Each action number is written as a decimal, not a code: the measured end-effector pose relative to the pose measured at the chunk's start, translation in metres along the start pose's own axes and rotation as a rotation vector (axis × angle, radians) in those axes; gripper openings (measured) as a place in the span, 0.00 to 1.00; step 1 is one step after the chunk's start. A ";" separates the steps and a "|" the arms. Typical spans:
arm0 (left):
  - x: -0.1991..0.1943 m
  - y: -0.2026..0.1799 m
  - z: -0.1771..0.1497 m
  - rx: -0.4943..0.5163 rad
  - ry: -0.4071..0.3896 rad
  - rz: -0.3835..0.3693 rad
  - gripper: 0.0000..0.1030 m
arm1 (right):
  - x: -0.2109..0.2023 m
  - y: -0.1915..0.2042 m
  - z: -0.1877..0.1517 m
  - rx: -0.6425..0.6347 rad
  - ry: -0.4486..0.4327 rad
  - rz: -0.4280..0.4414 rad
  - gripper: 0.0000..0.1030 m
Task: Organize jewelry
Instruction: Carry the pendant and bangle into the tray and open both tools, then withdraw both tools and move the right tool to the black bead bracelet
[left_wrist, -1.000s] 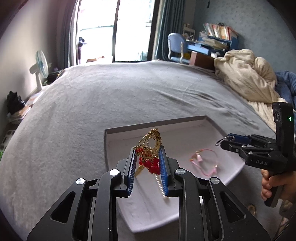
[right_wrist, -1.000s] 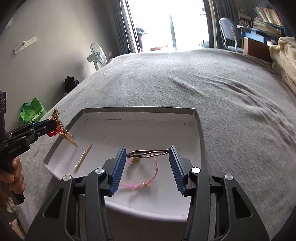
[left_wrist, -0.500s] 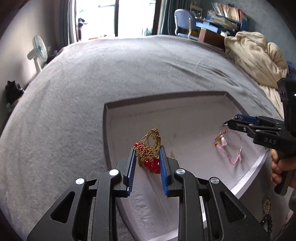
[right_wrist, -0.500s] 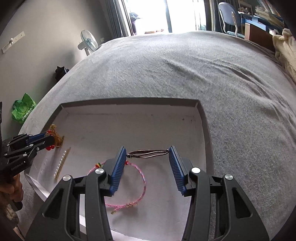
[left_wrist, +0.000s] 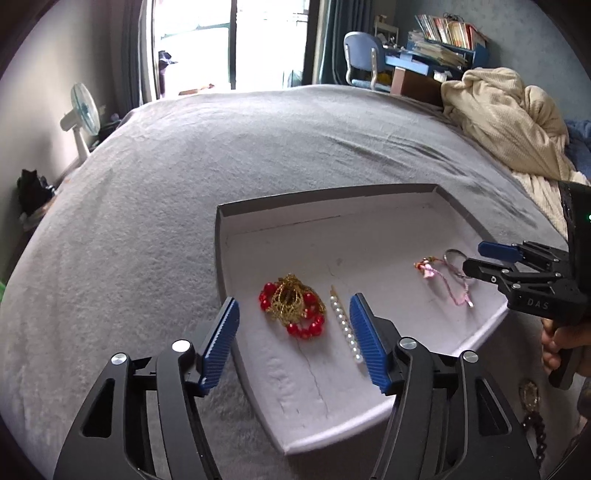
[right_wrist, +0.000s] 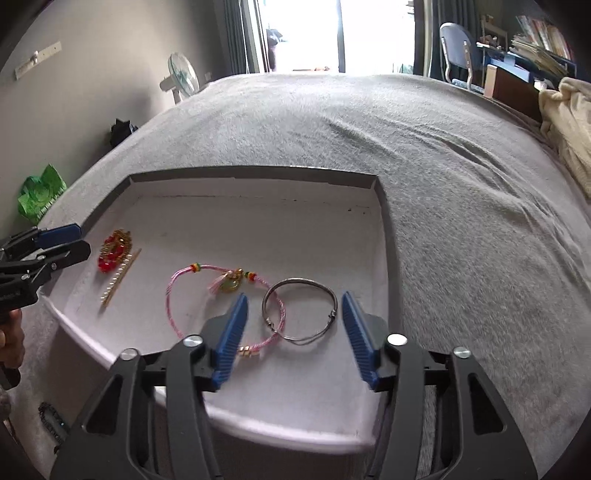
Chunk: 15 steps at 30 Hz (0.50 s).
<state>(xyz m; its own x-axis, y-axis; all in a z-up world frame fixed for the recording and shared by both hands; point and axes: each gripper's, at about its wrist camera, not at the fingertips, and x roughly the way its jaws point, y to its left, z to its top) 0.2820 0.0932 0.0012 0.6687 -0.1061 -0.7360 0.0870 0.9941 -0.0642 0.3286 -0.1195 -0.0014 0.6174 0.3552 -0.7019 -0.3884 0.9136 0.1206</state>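
Both tongs opening over the tray, jewelry lying loose inside

Left gripper (left_wrist: 293, 334) widens above the gold-and-red bead ornament (left_wrist: 293, 306), nothing pinched; pearl hair pin (left_wrist: 345, 325) hugs its right pad. Right gripper (right_wrist: 293, 334) spreads around the silver bangle (right_wrist: 300, 311), which overlaps the pink cord bracelet (right_wrist: 221, 306). Tray (right_wrist: 255, 173) walls sit well ahead; room remains.

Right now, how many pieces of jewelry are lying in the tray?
4: red-and-gold piece far left, pearl pin beside it, pink cord bracelet mid-tray, silver bangle overlapping its right side.
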 end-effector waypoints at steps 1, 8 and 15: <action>-0.003 0.000 -0.001 -0.002 -0.003 -0.004 0.63 | -0.005 0.001 -0.002 0.002 -0.010 0.003 0.56; -0.034 -0.002 -0.020 -0.013 -0.041 0.002 0.68 | -0.048 0.005 -0.030 0.018 -0.071 0.025 0.58; -0.060 -0.005 -0.051 -0.038 -0.047 -0.019 0.69 | -0.076 0.006 -0.064 0.046 -0.082 0.034 0.58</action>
<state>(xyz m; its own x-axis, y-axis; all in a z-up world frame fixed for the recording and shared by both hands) 0.2040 0.0955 0.0113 0.7010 -0.1251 -0.7021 0.0727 0.9919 -0.1041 0.2352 -0.1540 0.0079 0.6591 0.3995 -0.6372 -0.3795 0.9081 0.1768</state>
